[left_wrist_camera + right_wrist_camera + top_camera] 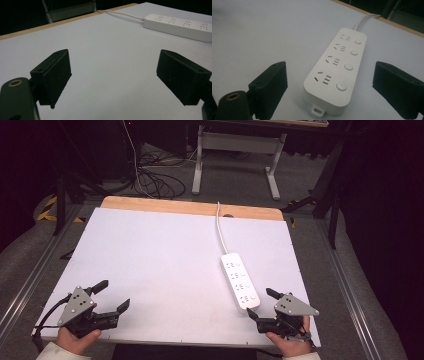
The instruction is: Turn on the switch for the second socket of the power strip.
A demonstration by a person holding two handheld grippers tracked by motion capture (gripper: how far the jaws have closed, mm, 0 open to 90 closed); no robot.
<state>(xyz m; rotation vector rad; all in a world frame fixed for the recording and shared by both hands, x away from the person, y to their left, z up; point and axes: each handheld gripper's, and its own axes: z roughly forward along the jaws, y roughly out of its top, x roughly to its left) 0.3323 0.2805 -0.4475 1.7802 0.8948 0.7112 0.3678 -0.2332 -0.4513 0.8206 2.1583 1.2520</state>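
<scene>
My right gripper [261, 304] has its two black jaws spread wide with nothing between them, and in the right gripper view they stand to either side of the near end of a white plastic four-socket power strip [336, 71], one jaw left of it and one right, neither touching. My left gripper [112, 296] is also spread wide and holds nothing; in the left gripper view its jaws frame bare tabletop, with the power strip [180, 25] well off toward the far right. From the high view, the power strip [240, 280] lies flat on the white table surface [160, 255], its long side running away from me, with its white cable [219, 230] leading from its far end toward the table's wooden back edge [190, 207]. My right gripper sits just beside the strip's near end, close to the front edge of the table; my left gripper is well apart from the strip, on the opposite side of the table front. I judge this to be the approach step, before any grasp. The next move seems to call for easing the right gripper forward until the strip's near end lies squarely between the jaws, then closing across its width.
</scene>
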